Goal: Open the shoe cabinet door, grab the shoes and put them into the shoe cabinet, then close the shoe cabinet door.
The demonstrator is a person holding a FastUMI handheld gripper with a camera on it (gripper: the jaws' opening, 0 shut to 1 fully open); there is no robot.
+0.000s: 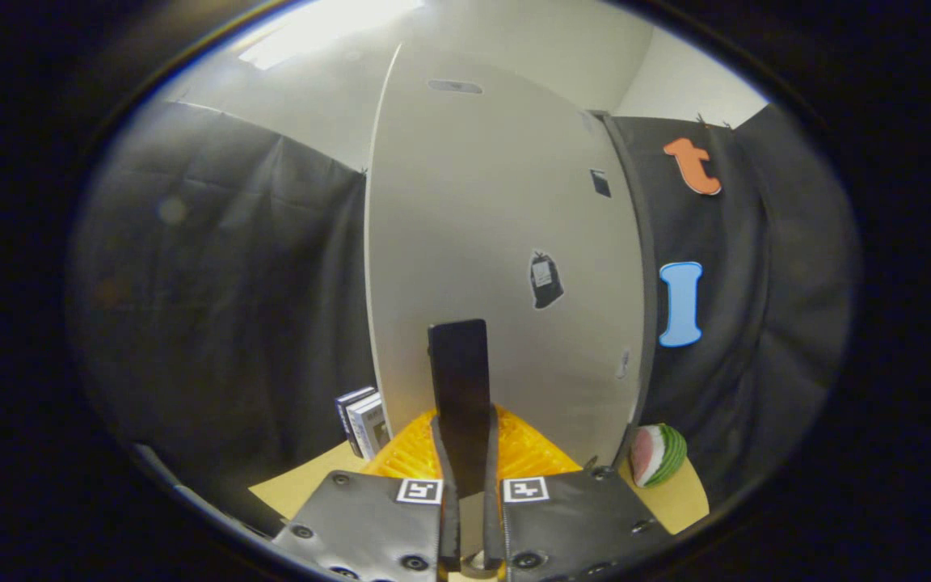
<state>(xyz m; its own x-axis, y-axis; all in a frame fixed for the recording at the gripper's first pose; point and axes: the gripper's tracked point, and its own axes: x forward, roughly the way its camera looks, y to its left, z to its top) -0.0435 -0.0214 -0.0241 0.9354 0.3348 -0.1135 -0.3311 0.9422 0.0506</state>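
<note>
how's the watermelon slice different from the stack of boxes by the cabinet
The watermelon slice is rounded, with a green striped rind and pinkish flesh; the boxes are flat, straight-edged and pale with dark edges. The slice sits off the right side of the white cabinet door; the boxes stand upright at its left edge. Both rest on the tan surface, beyond the gripper, whose fingers are shut on a dark flat handle.
</note>
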